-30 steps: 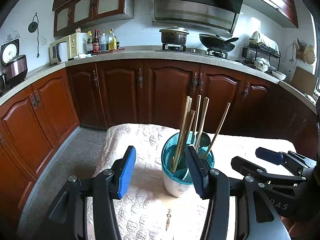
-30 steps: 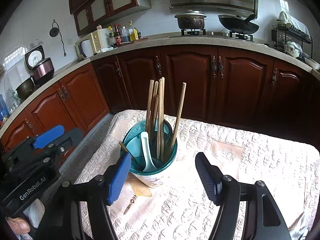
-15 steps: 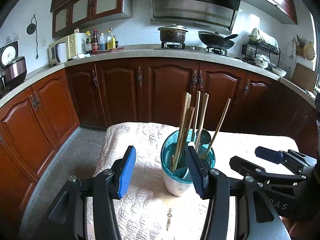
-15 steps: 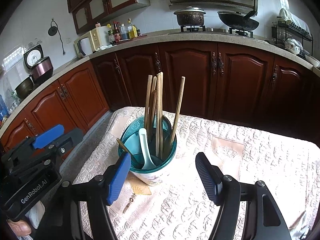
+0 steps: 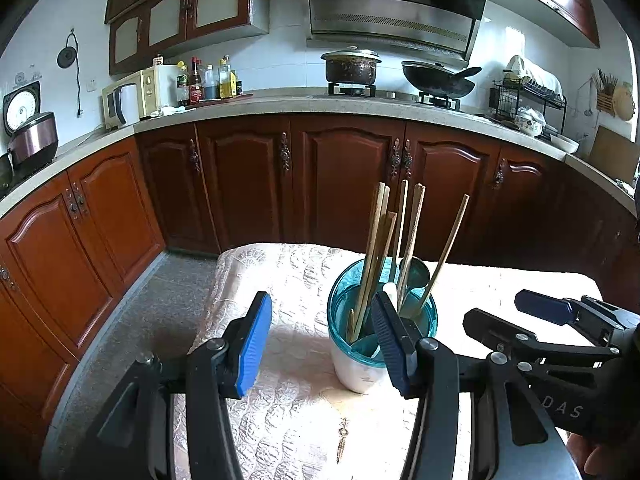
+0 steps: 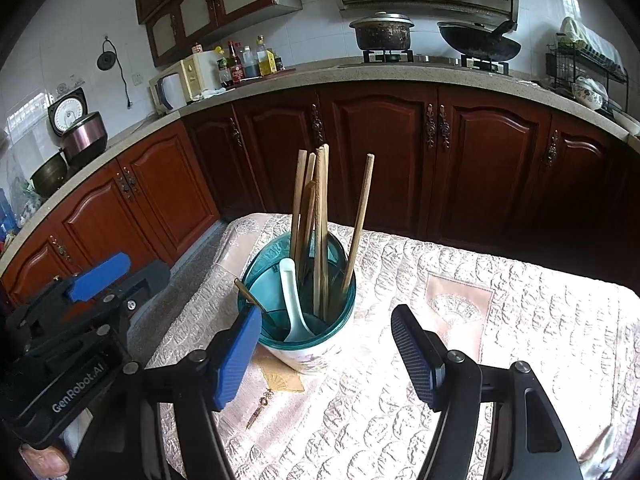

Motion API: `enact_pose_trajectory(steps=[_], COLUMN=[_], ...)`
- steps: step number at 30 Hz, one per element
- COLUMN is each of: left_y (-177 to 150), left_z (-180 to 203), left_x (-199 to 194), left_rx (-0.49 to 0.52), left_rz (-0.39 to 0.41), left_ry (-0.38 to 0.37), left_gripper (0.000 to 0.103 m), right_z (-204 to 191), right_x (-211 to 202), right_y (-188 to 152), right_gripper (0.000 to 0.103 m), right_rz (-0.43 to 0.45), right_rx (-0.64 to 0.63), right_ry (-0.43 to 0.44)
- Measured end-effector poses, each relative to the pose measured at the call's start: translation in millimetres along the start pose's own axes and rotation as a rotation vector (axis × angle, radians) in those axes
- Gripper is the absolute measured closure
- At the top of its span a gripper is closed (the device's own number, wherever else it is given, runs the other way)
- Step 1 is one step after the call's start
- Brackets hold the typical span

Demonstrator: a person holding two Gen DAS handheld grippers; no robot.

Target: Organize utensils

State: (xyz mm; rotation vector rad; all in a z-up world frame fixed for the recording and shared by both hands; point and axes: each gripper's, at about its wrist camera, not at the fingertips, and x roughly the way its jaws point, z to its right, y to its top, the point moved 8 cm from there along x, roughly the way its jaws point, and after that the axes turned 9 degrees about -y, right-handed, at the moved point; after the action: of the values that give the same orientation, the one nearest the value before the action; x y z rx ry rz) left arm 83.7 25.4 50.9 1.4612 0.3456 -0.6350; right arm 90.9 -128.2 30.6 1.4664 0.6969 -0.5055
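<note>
A white utensil holder with a teal rim (image 5: 360, 372) (image 6: 304, 356) stands on the cloth-covered table (image 6: 500, 340). Several wooden chopsticks (image 5: 374, 256) (image 6: 320, 220), a white spoon (image 6: 290, 300) and a dark metal spoon (image 5: 416, 272) stand in it. My left gripper (image 5: 320, 344) is open and empty, just in front of the holder and to its left. My right gripper (image 6: 326, 356) is open and empty, its fingers on either side of the holder's near face without touching it. Each gripper shows in the other's view, the right one (image 5: 540, 320) and the left one (image 6: 80, 320).
A small metal trinket (image 6: 260, 406) lies on the cloth in front of the holder. Dark wood cabinets (image 5: 344, 184) and a stone counter with a microwave (image 5: 132, 96), a pot (image 5: 350, 66) and a wok (image 5: 438, 78) run behind the table. The floor (image 5: 160, 312) lies to the left.
Both grippers have crept slightly forward and up toward the holder; it sits a little lower in both views. Nothing was grasped or released.
</note>
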Motion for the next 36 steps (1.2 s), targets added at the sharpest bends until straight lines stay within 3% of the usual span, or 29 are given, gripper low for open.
enact_pose_trajectory(steps=[36], left_y=[-1.8], left_z=[2.5], left_x=[8.2], left_rx=[0.011], left_rz=[-0.021], left_ry=[0.001], left_gripper=[0.05], right_z=[-0.9], right_x=[12.2], right_y=[-2.1], right_gripper=[0.032], right_rz=[-0.024], right_rx=[0.003], right_ry=[0.004])
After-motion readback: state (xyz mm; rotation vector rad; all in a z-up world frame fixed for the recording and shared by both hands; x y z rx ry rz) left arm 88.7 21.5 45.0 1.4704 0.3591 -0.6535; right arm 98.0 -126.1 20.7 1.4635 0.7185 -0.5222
